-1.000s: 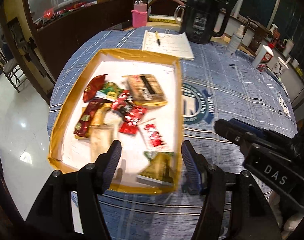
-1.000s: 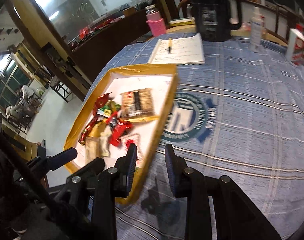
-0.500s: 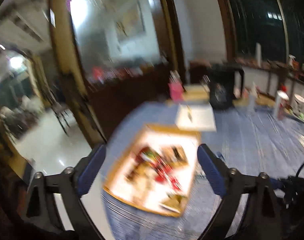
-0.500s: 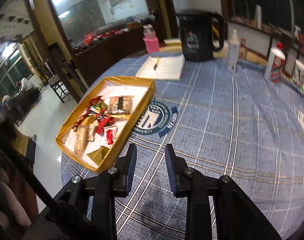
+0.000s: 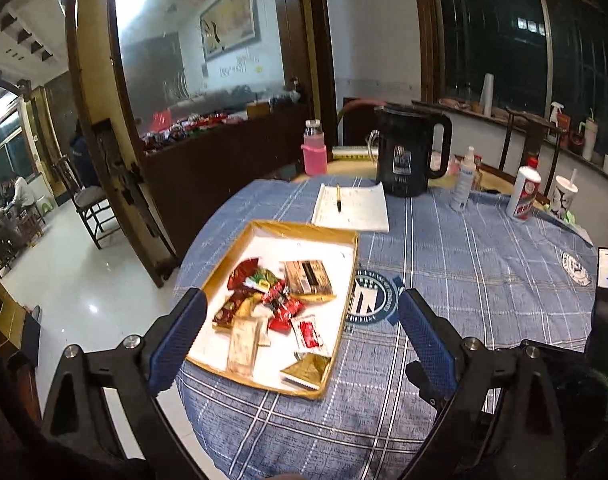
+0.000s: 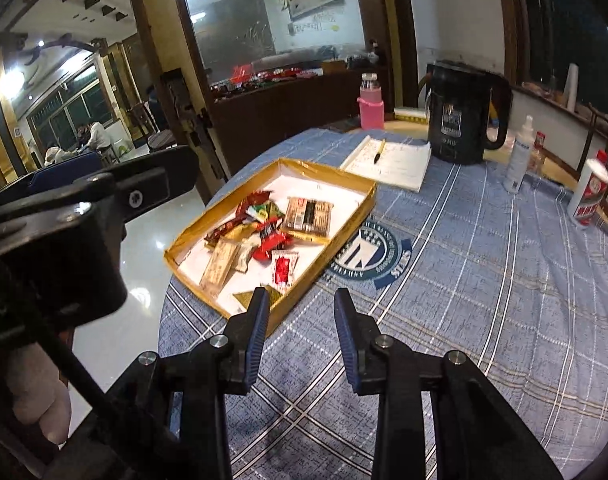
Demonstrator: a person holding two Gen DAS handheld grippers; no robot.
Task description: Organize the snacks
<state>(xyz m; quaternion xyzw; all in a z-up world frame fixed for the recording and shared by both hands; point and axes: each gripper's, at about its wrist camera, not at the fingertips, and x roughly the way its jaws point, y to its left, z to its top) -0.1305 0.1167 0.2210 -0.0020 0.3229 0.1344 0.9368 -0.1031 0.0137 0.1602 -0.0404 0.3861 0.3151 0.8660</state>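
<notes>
Left gripper [image 5: 300, 330] with jaws spread wide and empty, right gripper [image 6: 302, 326] with jaws apart holding nothing, both above the blue plaid tablecloth [image 6: 484, 280], snack packets [image 5: 278, 304] piled in a gold-rimmed tray [image 5: 346, 320] by the table's left edge, notepad [image 5: 358, 210] and black kettle [image 5: 408, 156] beyond

Dim, warm indoor light, glare on the glossy floor [image 5: 92, 308], strong fisheye bending at edges, perhaps slight softness.

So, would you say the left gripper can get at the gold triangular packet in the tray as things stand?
Probably yes: the left gripper is open and empty, and the gold triangular packet lies uncovered at the tray's near corner, nothing between.
</notes>
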